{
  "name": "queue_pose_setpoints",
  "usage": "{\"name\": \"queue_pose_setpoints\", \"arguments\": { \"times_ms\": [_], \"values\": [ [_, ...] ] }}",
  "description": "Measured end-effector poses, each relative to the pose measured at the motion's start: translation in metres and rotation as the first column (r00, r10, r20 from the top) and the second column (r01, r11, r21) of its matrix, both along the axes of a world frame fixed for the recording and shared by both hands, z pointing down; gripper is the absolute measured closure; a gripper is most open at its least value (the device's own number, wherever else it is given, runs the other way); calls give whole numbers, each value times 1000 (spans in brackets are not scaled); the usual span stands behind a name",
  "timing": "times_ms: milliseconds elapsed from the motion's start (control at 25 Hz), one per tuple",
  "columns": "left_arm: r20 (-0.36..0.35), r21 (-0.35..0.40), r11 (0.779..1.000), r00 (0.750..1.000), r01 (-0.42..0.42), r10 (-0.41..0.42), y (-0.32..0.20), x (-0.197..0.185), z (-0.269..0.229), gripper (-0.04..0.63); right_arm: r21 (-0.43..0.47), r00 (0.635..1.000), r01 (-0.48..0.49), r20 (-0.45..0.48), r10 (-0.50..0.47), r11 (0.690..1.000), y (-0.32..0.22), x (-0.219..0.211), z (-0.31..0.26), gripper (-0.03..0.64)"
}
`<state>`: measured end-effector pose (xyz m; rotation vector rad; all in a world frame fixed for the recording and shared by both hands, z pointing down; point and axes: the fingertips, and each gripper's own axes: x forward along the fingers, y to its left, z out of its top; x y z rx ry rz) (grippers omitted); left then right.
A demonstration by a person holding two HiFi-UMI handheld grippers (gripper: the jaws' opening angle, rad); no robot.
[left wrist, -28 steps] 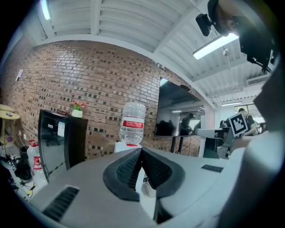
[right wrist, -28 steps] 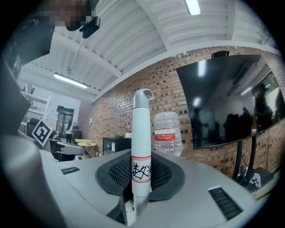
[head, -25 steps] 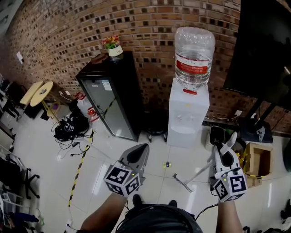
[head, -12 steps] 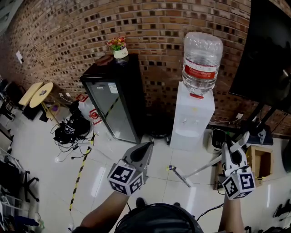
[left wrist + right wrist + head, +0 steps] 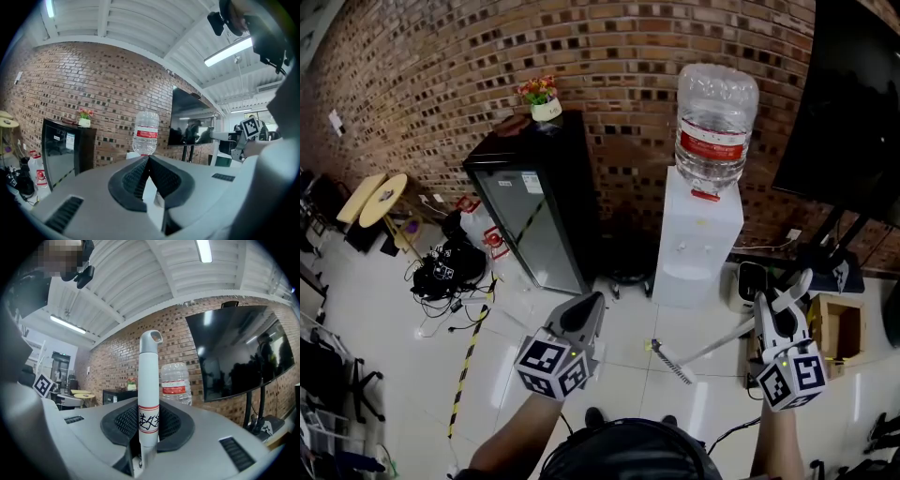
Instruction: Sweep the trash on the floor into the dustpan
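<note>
White glossy floor tiles (image 5: 609, 328) run under us. Nearest, the left gripper (image 5: 589, 309) has its jaws pressed together on nothing, confirmed in its own view (image 5: 149, 161). The right gripper (image 5: 778, 309) pinches the broom (image 5: 712, 342) by its handle, which stands between the jaws in the right gripper view (image 5: 149, 418). The handle is white with a hooked top, two red bands and a black scrawl between them that we cannot read. The shaft slants down to the left, and its narrow bristle head rests on the tiles between the two grippers. A small yellowish scrap (image 5: 648, 345) lies at the head's far end; touching or just beside, we cannot tell.

Further left, a yellow-and-black tape strip (image 5: 469, 361) crosses the floor toward a tangle of cables (image 5: 441, 267). On the right sits a cardboard box (image 5: 830, 333). Beyond stand a white water dispenser (image 5: 694, 244), whose bottle (image 5: 715, 117) carries a red label too small to read, and a black glass-door fridge (image 5: 530, 206) topped with potted flowers (image 5: 539, 97). Behind everything is a brick wall (image 5: 441, 75), with a black screen (image 5: 853, 103) at far right.
</note>
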<state>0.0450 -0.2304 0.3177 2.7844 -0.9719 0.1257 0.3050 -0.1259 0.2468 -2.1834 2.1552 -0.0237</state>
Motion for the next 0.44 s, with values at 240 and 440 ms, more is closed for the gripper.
{"name": "queue_pose_setpoints", "arguments": {
  "times_ms": [240, 440],
  "values": [
    [-3, -12, 1000, 1000, 1, -1, 3, -2, 3, 591, -14, 1000, -9, -6, 9, 1000, 4, 1, 4, 528],
    [-1, -20, 1000, 1000, 8, -8, 0, -1, 8, 591, -23, 1000, -15, -18, 15, 1000, 3, 3, 6, 528]
  ]
}}
